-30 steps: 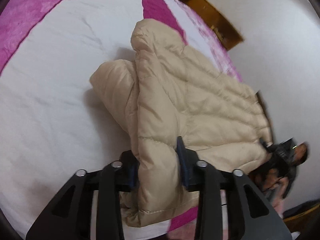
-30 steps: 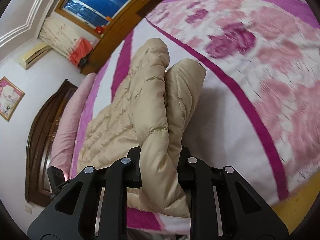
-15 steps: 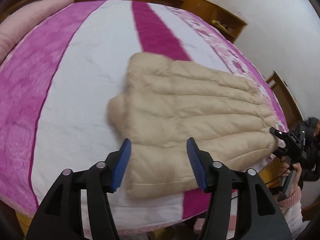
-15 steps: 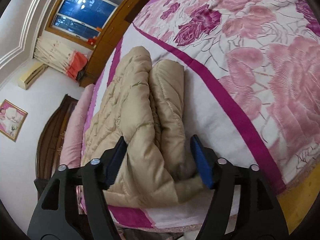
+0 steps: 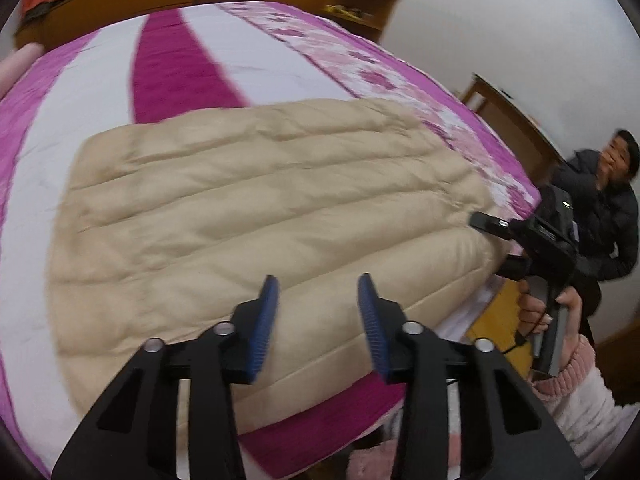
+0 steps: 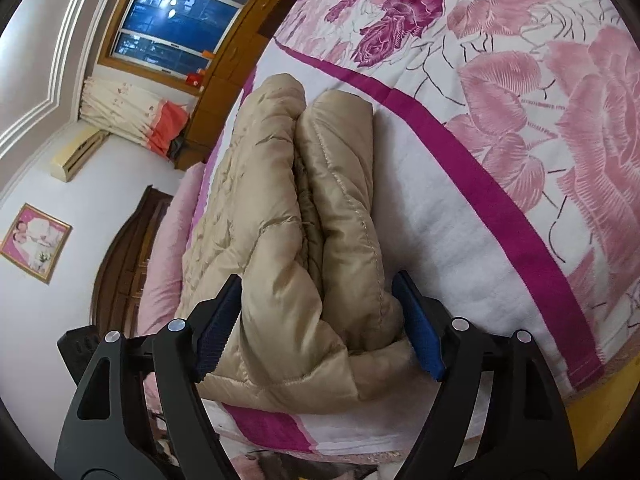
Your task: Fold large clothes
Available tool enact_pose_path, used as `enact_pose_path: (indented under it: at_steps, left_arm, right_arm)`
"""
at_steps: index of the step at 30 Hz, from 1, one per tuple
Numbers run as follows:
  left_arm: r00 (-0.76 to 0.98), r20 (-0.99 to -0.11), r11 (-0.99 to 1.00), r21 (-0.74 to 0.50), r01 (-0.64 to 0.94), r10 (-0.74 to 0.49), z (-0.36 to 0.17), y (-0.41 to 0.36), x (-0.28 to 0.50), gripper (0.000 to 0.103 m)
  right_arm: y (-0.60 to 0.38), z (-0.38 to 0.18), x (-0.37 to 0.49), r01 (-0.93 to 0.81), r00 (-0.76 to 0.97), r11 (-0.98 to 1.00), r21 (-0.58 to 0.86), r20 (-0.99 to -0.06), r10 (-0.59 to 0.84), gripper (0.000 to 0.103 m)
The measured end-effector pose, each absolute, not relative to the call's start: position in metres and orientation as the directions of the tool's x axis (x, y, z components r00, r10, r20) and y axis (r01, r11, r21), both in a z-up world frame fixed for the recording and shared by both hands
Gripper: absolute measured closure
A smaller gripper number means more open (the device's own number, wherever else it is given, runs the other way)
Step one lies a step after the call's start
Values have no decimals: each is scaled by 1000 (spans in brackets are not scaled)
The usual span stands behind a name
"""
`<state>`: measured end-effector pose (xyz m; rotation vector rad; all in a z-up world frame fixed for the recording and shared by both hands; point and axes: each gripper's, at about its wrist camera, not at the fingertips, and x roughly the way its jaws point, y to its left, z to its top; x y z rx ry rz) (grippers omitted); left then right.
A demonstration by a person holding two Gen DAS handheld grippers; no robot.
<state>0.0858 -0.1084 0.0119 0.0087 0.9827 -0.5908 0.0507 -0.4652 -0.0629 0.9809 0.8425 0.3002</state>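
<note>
The folded jacket (image 5: 256,216) lies lengthwise across the bed (image 5: 168,60), right claw (image 6: 320,320) nearer, straddling its end. Both claws gape, gripping nothing; left claw (image 5: 318,320) hovers, seemingly above the jacket's near edge.

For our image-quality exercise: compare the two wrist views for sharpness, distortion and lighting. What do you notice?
Left wrist view: motion-smeared, the bedspread stripes and person soft, the beige jacket less crisp. Right wrist view: sharp, jacket stitching clear; window blue and not blown out. Both: strong fisheye bending, dark corners, even soft light.
</note>
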Motion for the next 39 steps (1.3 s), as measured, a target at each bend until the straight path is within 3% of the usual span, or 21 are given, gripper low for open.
enact_pose_path:
  at_steps: [5,8,13,21,29,35,39]
  left_arm:
    - [354,-805,803,-235,548,-477,-9,-134,84,83]
    - [333,-820,802,-232,551,-466,-21,-139,87,85]
    - [288,-838,807,-266,528,-464,-38,-137,96,87]
    - [280,-835,807,-284,518,-473,-47,-127,96,89]
    - [286,-834,812,-284,510,-471,-46,-114,93,89]
    - [398,-813,837,-184,516,-424,-6,-86,67,89]
    - [500,-790,901,-145,408,-354,18,-30,53,89]
  right_arm:
    - [-468,-69,51,134,668,503,854,-453,591,29]
    - [-471,-69,50,123,669,477,870,-428,608,55]
    - [-462,-42,42,49,693,479,876,-376,616,69]
    - [-416,16,41,-95,684,537,838,-337,647,72]
    - [-350,57,48,-201,643,624,755,-379,666,73]
    - [-323,68,51,-234,668,707,667,-418,616,74]
    - [-311,74,51,-246,669,735,632,-439,600,74]
